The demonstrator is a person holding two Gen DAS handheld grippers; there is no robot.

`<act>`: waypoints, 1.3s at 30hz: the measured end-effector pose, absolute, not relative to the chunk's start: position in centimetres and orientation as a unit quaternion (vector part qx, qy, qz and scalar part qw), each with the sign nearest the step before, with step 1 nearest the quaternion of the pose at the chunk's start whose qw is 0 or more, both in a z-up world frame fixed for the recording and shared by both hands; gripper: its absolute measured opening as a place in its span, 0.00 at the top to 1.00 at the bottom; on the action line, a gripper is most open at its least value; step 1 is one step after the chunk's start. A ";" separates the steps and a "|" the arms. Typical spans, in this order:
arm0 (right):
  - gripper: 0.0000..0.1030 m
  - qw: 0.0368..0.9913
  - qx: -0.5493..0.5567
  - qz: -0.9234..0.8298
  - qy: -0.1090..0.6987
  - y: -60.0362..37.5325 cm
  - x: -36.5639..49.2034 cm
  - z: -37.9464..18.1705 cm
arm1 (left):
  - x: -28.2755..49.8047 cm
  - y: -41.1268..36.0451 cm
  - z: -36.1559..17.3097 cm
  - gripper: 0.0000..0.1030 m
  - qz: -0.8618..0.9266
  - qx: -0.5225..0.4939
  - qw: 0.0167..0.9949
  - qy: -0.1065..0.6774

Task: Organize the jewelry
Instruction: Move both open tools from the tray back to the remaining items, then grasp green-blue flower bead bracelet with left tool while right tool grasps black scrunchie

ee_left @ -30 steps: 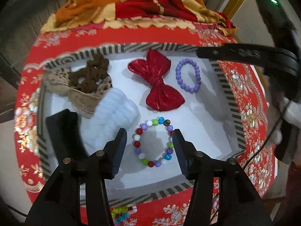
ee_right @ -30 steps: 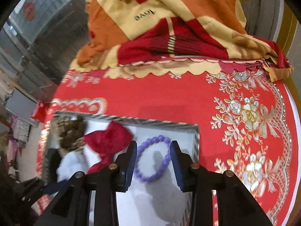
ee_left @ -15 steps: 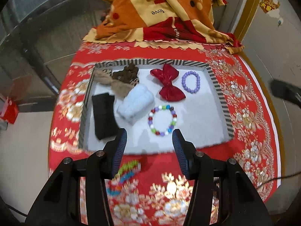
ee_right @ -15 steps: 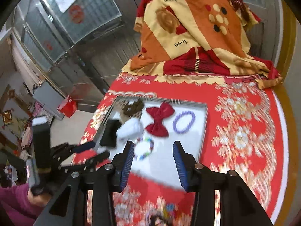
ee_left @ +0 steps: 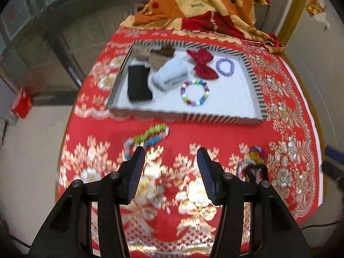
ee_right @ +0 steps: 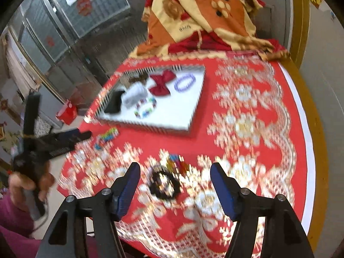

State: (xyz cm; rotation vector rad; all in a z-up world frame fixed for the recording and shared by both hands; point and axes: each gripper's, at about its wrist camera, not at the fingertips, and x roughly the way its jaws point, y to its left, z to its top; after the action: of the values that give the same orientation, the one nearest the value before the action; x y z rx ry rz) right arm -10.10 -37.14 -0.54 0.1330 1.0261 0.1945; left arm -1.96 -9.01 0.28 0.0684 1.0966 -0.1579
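1. The left gripper (ee_left: 169, 169) hangs released, jaws wide and holding nothing, above the red tablecloth (ee_left: 172, 129).
2. Just ahead of its left finger lies a flattened green, blue and white bead bracelet (ee_left: 148, 138), outside the striped tray (ee_left: 223, 119). It looks light and floppy; I would pinch one side of the band across its beads, not span the whole loop.
3. The tray already holds a multicolour bead bracelet (ee_left: 195, 93) and a purple bracelet (ee_left: 225, 66).
4. The right gripper (ee_right: 174, 182) is likewise released, with a dark beaded ring (ee_right: 164, 185) between its fingers' line of reach. Round beads may slip, so grip one arc squarely.
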 end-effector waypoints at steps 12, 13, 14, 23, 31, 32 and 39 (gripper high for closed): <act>0.52 0.849 0.060 0.102 0.514 -36.4 -11.1 -7.6 | -4.8 -4.1 -2.7 0.52 -0.036 -0.032 0.824 0.565; 0.53 0.849 0.057 0.102 0.515 -36.2 -10.8 -8.1 | -4.9 -3.9 -2.9 0.52 -0.035 -0.033 0.823 0.567; 0.54 0.848 0.055 0.101 0.517 -36.0 -10.6 -8.5 | -5.1 -3.8 -3.1 0.52 -0.034 -0.033 0.821 0.570; 0.68 0.842 0.032 0.123 0.525 -33.9 -8.0 -11.1 | -4.9 -2.6 -4.4 0.52 -0.022 -0.047 0.809 0.586; 0.92 0.833 0.049 0.140 0.532 -33.8 -7.0 -12.3 | -4.2 -1.4 -5.1 0.52 -0.012 -0.060 0.803 0.593; 0.93 0.834 0.052 0.141 0.531 -34.0 -7.1 -12.2 | -4.1 -1.3 -5.2 0.52 -0.011 -0.062 0.802 0.594; 0.94 0.837 0.073 0.123 0.529 -36.6 -8.4 -11.1 | -3.0 -1.1 -5.7 0.52 -0.004 -0.068 0.799 0.598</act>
State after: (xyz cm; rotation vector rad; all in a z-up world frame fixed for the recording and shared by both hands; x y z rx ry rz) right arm -8.39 -36.64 -11.09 0.1546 1.1192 0.2597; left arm -3.02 -1.11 -5.74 -0.1451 1.2830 -0.0096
